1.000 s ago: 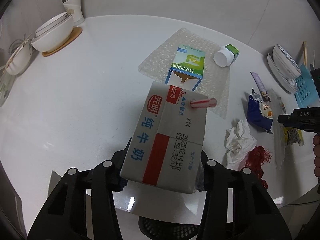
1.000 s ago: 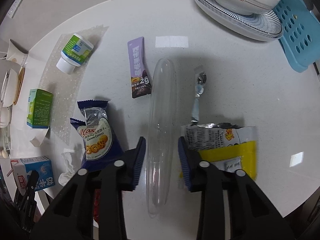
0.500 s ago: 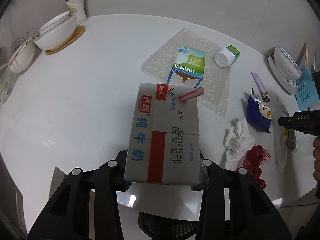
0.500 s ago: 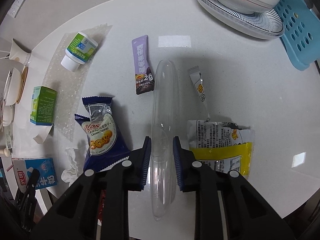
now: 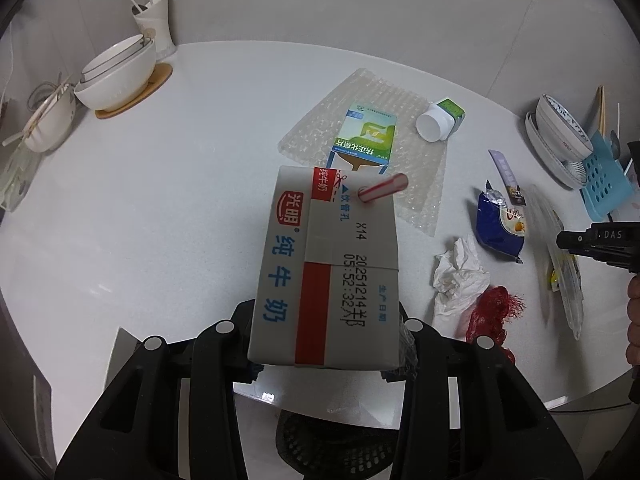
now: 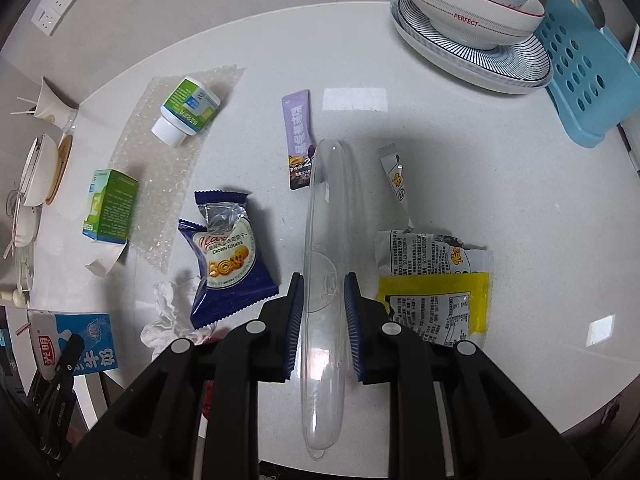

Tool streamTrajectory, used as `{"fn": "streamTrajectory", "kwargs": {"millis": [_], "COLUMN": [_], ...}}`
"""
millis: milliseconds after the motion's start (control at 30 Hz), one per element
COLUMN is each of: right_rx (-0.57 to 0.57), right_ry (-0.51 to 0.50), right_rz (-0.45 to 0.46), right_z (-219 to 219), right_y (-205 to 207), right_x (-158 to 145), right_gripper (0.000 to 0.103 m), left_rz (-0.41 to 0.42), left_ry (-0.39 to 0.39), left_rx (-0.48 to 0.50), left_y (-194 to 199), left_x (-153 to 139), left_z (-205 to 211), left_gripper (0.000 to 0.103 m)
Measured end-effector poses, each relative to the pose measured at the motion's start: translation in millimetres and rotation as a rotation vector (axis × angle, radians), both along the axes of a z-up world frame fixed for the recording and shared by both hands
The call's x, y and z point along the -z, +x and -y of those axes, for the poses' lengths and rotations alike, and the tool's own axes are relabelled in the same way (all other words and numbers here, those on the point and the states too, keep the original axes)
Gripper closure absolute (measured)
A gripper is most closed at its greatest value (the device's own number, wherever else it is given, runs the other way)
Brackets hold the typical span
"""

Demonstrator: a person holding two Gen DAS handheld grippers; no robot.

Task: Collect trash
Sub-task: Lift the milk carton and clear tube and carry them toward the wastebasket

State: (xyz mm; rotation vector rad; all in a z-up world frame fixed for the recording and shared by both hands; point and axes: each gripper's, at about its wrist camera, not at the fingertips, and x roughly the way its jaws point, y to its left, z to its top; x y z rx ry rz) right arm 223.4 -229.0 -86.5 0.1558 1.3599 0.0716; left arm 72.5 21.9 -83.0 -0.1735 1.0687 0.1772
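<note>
In the left wrist view the left gripper (image 5: 326,344) clamps a grey milk carton (image 5: 326,264) at lower centre of the frame, pads pressed on both its sides; a red-and-white straw (image 5: 383,193) sticks out of its top. Its jaws have just been closing on the carton. Below the carton, at the bottom edge, part of a dark mesh bin (image 5: 332,446) shows under the rim of the white round table (image 5: 160,200); what is in it cannot be told.

In the right wrist view the right gripper (image 6: 323,312) grips a long clear plastic case (image 6: 326,280) at centre frame, blue pads against its sides; its jaws have just been closing on it. The case looks empty.

Left of the case lies a torn-open blue cookie wrapper (image 6: 226,256), right of it an opened yellow snack bag (image 6: 436,292). At upper left a small white bottle (image 6: 186,110) lies on bubble wrap (image 6: 168,184), with a green box (image 6: 110,208) at the wrap's left edge. At upper right a bowl (image 6: 472,4) sits in a striped plate (image 6: 516,64).
</note>
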Motion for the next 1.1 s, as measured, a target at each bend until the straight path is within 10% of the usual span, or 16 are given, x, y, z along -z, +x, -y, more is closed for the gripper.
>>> {"fn": "streamTrajectory", "kwargs": {"millis": [1100], "right_rx": [0.01], "right_ry": [0.002], "right_rz": [0.19], "right_z": [2], "right_y": [-89], "right_x": [-60], "right_gripper": [0.085], "left_rz": [0.044], "left_ry": [0.009], "left_rx": [0.039], "left_y": [-48], "left_x": [-33], "left_z": [13], "left_gripper": [0.063]}}
